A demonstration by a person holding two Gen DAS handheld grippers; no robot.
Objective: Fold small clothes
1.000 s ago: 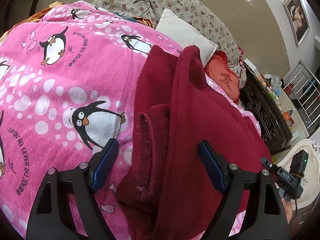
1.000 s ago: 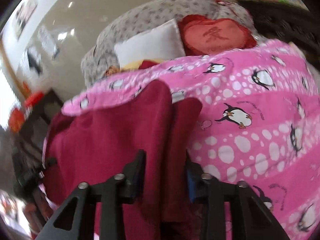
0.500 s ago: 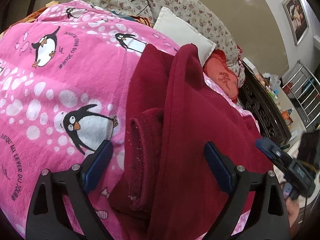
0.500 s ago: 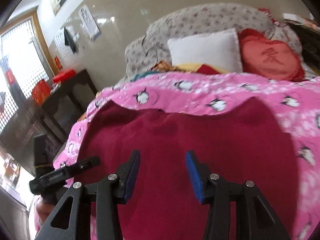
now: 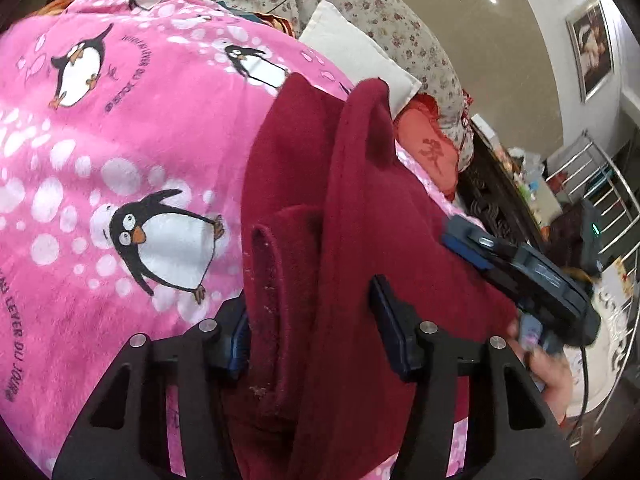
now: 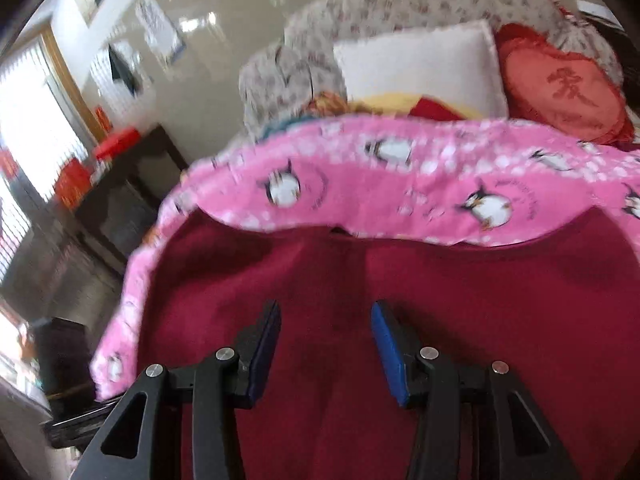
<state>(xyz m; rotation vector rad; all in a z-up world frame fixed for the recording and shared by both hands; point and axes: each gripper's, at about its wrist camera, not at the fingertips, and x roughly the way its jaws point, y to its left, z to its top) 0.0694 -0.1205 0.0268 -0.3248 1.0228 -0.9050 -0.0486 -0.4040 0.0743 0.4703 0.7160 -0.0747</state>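
Dark-red garment (image 5: 360, 208) — fuzzy, folded double.

The left hand-held gripper (image 5: 314, 332) has its blue-padded fingers (image 5: 390, 330) spread apart, while the right hand-held gripper (image 6: 325, 344) (also seen in the left wrist view, held by a hand (image 5: 550, 376)) stands likewise parted.

Garment (image 5: 360, 208) atop blanket (image 5: 120, 120), pillows (image 6: 420, 68) seemingly behind.
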